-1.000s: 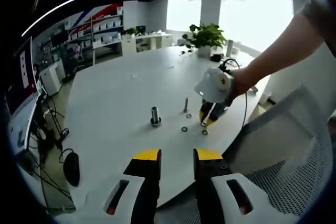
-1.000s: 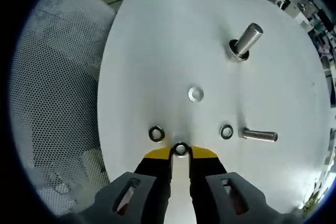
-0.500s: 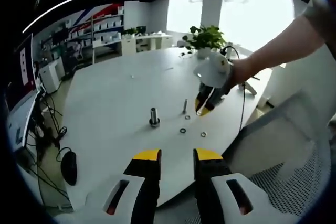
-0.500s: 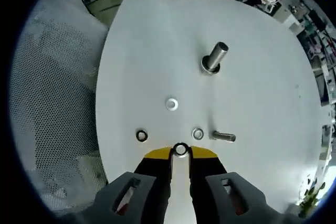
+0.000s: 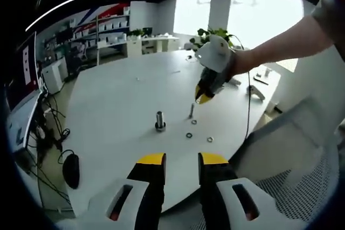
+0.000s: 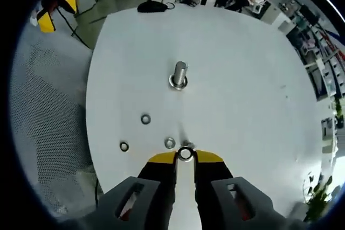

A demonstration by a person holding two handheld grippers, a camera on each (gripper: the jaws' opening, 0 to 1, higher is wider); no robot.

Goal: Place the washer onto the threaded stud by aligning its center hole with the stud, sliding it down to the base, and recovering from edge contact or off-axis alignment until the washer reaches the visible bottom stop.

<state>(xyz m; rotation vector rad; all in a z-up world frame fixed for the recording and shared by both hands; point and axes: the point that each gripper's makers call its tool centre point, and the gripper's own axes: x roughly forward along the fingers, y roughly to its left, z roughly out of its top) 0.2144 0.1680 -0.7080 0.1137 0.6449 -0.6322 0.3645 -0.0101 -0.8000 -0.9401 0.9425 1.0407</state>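
Right gripper (image 6: 185, 157): jaws pinching washer (image 6: 185, 153) at tips, raised above white table (image 6: 242, 95). Threaded stud (image 6: 179, 74) upright, farther ahead. Left gripper (image 5: 180, 161): narrow gap, empty. Advice: centre hole over stud, keep washer level.

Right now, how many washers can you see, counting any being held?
4. One washer is pinched in the right gripper. Three lie loose on the table: at and. One more may sit around the upright stud's base; unclear.
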